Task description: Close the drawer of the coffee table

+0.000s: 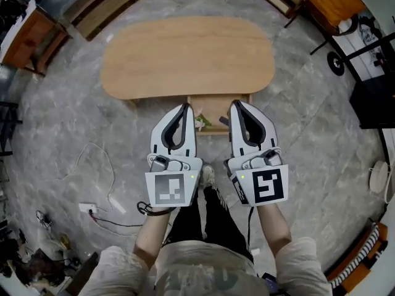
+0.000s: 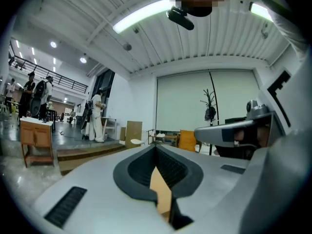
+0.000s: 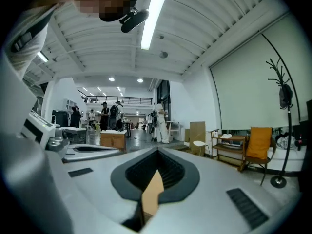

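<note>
Tongs first: left gripper [image 1: 187, 108] and right gripper [image 1: 236, 105], both with jaws pressed together and nothing clamped, held level and side by side, tips toward 12 o'clock in the head view. Confirmed from each gripper's own camera: pads meeting at the tip, only a sliver of tan wood visible through the slit lower down.

Directly ahead at 12 o'clock, the drawer [image 1: 214, 130], pulled out of the near long edge of the coffee table [image 1: 185, 54] and open toward the person. Oval top running 9 to 3 o'clock, drawer front parallel to that, travel along the 6-to-12 line. Inside, toward the 9 o'clock side, a small pale object [image 1: 200, 122], too small to identify.

Seen from above, tips overlapping the two front corners of the drawer: left at the 9 o'clock corner, right at the 3 o'clock corner. Impossible to tell whether touching or hovering above. Neither hand clearly nearer, the right tip perhaps a shade further toward 12.

Judged from this: closing not yet done. Next, probably bring the shut tips against the front panel and push straight toward 12 o'clock, evenly on both sides. Risks: uneven pressure skewing the drawer in its runners, or tips sliding over the rim into the tray instead of against the front.
</note>
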